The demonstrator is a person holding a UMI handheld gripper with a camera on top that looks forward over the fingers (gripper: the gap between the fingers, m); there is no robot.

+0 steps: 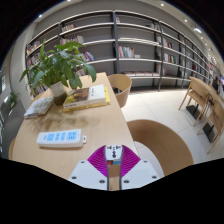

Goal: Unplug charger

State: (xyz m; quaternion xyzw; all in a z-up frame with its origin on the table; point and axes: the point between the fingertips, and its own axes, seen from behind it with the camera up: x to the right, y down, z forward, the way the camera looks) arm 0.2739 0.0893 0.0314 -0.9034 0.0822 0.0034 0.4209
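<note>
A white power strip point(61, 137) with blue sockets lies flat on the wooden table point(100, 125), ahead of my fingers and to their left. No plug shows in it from here. My gripper point(113, 153) hovers over the table's near edge, its magenta pads close together. A small white charger point(113, 150) sits pinched between the fingertips, clear of the strip. No cable shows on it.
A potted green plant point(62, 65) stands at the far end of the table beside a stack of books point(88, 97) and an open booklet point(40, 105). A chair point(120, 88) stands beyond the table. Bookshelves point(130, 45) line the back wall. Another table with chairs point(200, 100) stands at the right.
</note>
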